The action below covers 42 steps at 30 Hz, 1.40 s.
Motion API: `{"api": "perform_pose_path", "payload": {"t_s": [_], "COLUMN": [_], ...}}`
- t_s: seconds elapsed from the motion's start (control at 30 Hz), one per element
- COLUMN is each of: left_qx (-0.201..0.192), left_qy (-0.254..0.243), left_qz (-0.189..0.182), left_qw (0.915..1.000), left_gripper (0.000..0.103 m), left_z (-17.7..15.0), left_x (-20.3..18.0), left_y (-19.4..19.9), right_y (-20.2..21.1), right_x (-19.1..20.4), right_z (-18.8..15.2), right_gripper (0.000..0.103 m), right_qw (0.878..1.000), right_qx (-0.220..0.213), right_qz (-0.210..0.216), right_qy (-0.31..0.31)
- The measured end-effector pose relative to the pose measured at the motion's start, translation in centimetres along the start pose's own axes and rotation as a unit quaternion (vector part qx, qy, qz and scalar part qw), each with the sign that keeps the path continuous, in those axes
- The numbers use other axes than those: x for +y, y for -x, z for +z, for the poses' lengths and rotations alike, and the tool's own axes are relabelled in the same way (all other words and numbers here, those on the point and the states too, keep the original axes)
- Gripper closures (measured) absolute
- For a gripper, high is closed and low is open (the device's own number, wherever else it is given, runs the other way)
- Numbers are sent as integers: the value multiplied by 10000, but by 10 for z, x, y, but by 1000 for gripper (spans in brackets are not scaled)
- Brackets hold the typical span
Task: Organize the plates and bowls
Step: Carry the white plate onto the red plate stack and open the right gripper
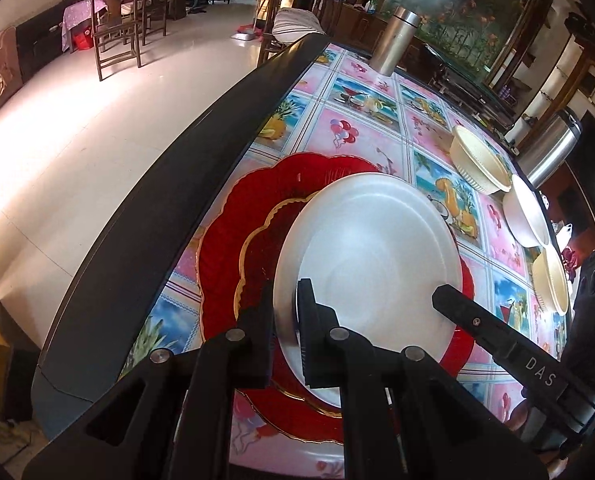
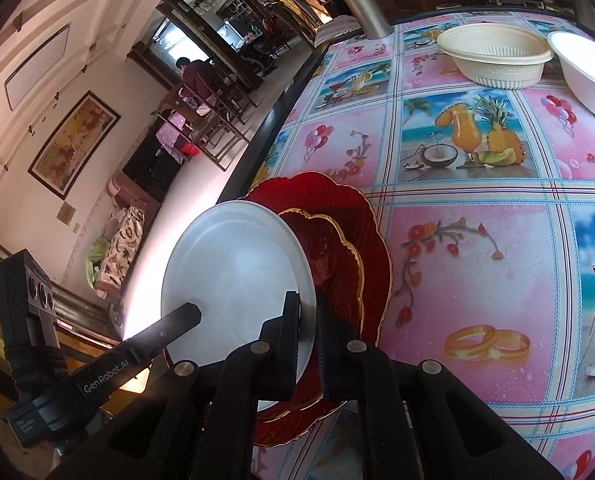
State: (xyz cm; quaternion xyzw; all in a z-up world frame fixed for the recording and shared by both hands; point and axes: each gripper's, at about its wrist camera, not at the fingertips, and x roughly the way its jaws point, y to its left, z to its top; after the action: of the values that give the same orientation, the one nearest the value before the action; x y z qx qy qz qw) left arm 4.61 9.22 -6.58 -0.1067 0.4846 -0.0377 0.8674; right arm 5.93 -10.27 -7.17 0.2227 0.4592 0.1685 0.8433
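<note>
Two handheld grippers hold one white plate between them, each clamped on an opposite part of its rim. The left gripper is closed on the plate's near-left edge, one finger above the rim and one below; the right gripper is closed on the rim in the same way, and its black arm shows in the left wrist view reaching in over the plate's right side. Gripping at two points likely keeps the wide, shallow plate from tipping as it is carried. The white plate sits tilted directly above a stack of two red scalloped plates with gold edges: a large red plate with a smaller red plate nested on it. Whether the white plate touches the smaller red plate cannot be told. The order of sizes suggests it is being stacked as the top layer. The red stack lies near the dark edge of the bench, which is covered with a pink and blue picture cloth. Beyond the red stack, well apart, stand a cream bowl and beside it a white bowl, with another cream bowl nearer, probably waiting their turn. A steel flask stands at the far end.
</note>
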Motion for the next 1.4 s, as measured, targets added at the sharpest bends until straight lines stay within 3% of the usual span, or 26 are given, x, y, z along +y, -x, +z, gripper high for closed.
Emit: {"api": "perform_pose_path", "payload": {"t_s": [0.5, 0.57, 0.83, 0.93, 1.03, 1.23, 1.4], "left_qx": [-105, -178, -659, -838, -877, -827, -920], "left_qy": [-333, -432, -699, -747, -836, -1015, -867], "left_qz": [418, 601, 1256, 1404, 1482, 1907, 1839], "left_qw": [9985, 9971, 9874, 9837, 9815, 9729, 9748], "left_gripper": [90, 86, 45, 38, 34, 33, 33], "left_z": [-6, -8, -7, -5, -5, -5, -2], "left_x": [-5, -9, -14, -14, -16, -22, -18], "left_y": [-3, -1, 21, 31, 34, 27, 36], "right_y": [-3, -4, -4, -3, 1, 7, 13], "right_x": [3, 5, 17, 19, 21, 19, 14], "right_z": [-3, -3, -10, -11, -12, -12, -11], "right_gripper": [95, 95, 89, 86, 79, 78, 78], "right_qw": [9998, 9996, 9954, 9945, 9948, 9943, 9947], "right_qx": [-27, -28, -255, -264, -244, -325, -390], "right_qz": [-171, -208, -644, -688, -627, -678, -660], "right_qy": [131, 177, 665, 749, 768, 756, 690]}}
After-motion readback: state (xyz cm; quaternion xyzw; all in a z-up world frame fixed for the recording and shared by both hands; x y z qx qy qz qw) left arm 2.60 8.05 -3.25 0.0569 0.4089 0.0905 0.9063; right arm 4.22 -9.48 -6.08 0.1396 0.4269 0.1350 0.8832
